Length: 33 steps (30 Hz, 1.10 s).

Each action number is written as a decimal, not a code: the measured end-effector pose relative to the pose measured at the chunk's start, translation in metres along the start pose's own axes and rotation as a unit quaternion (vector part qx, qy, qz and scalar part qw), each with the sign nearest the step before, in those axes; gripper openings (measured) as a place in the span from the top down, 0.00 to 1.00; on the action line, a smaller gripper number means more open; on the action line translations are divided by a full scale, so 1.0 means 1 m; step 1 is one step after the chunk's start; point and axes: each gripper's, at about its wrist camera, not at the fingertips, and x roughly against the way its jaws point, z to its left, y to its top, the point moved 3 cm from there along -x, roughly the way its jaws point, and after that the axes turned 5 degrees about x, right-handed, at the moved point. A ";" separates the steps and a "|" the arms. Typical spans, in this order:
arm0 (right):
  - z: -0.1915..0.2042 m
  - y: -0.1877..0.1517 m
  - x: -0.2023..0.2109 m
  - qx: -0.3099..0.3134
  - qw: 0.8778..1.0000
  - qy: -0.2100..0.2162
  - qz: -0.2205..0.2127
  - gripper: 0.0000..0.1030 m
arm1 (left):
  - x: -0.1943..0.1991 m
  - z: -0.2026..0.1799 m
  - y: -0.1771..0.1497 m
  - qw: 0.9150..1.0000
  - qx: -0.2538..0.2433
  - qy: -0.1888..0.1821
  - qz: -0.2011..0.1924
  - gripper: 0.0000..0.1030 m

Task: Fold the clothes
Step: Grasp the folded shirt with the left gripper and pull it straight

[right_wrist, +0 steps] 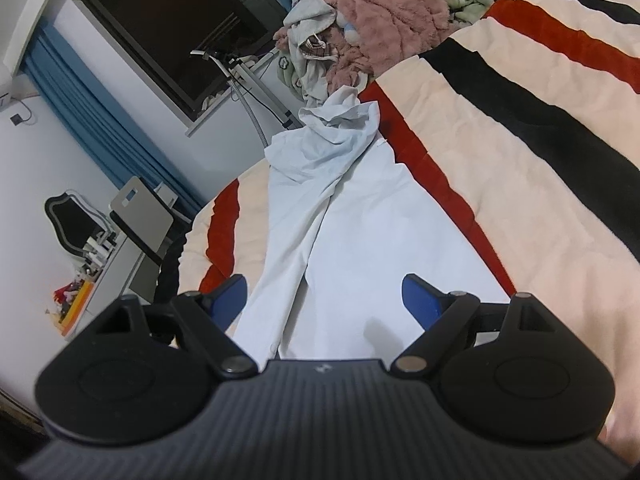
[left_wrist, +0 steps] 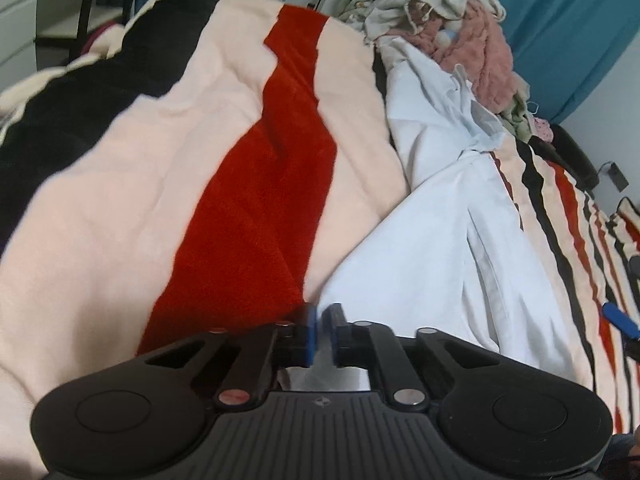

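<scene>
From the left wrist view, we see our left gripper (left_wrist: pixel 322 330) closed, its blue pads (left_wrist: pixel 309 334) pinching the near corner of the pale blue garment (left_wrist: pixel 432 216). That garment lies lengthwise on the striped blanket (left_wrist: pixel 160 184), its left edge running diagonally away from the pinch. Left of it the blanket is bare and wide; beyond it sits a pile of clothes (left_wrist: pixel 452 28).

From the right wrist view, our right gripper (right_wrist: pixel 326 300) stands wide open over the garment's (right_wrist: pixel 360 232) near end, fingers (right_wrist: pixel 420 300) straddling the cloth without pressing it. The far end is bunched near the pile (right_wrist: pixel 372 20). Bare blanket (right_wrist: pixel 540 184) spreads right; the bed's edge falls away left.
</scene>
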 end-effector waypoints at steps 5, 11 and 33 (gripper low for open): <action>0.001 0.003 0.006 0.005 1.000 0.000 -0.012 0.17 | 0.022 -0.027 -0.006 0.998 -0.041 -0.007 -0.041 0.98; -0.005 0.014 0.019 0.007 0.999 -0.011 -0.042 0.17 | 0.048 -0.085 -0.018 0.994 -0.078 -0.049 -0.064 0.99; -0.065 0.041 0.053 -0.070 0.991 -0.013 -0.110 0.15 | -0.022 -0.219 -0.106 0.965 -0.181 -0.174 0.071 0.81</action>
